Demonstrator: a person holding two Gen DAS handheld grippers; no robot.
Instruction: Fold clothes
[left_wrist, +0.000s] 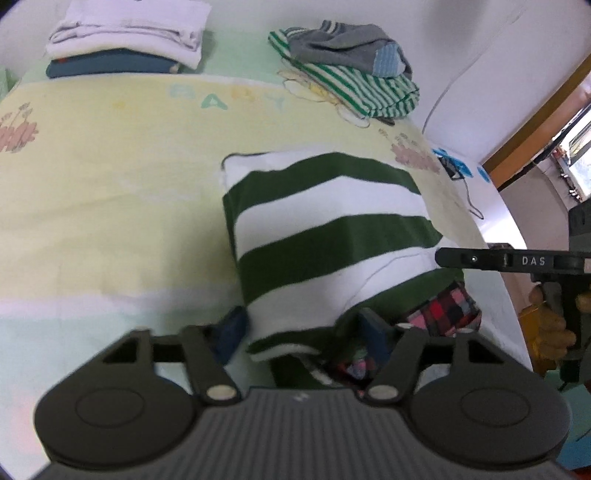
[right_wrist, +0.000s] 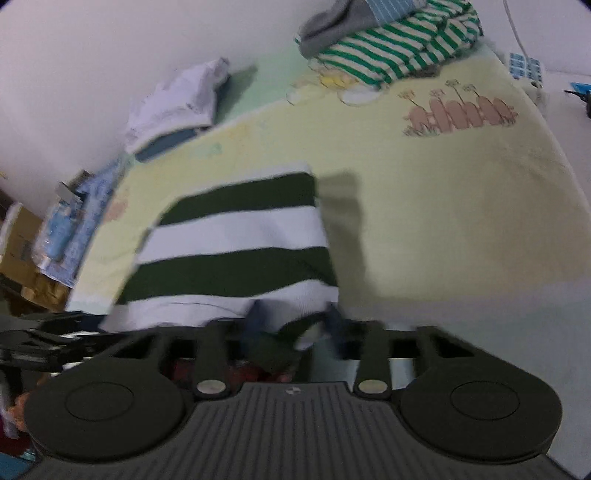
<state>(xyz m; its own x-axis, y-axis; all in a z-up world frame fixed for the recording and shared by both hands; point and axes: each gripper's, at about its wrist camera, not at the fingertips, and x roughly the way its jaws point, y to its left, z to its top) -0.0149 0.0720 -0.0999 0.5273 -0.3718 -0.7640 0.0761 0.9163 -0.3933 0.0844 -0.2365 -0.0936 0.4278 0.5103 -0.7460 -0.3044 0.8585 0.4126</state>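
The green-and-white striped top lies folded into a narrow panel on the yellow baby blanket, its near hem hanging off the bed edge toward the person at six o'clock. The left gripper stands spread, its blue pads on either side of the hem; whether they press the cloth I cannot tell. The right gripper looks pinched on the hem's corner, though blur leaves that unsure. To do this fold well, both corners should probably be gripped evenly and carried together toward twelve o'clock, keeping the stripes square. The blanket covers a bed against a white wall; a folded white and blue pile sits at eleven o'clock, unfolded striped and grey clothes at one o'clock.
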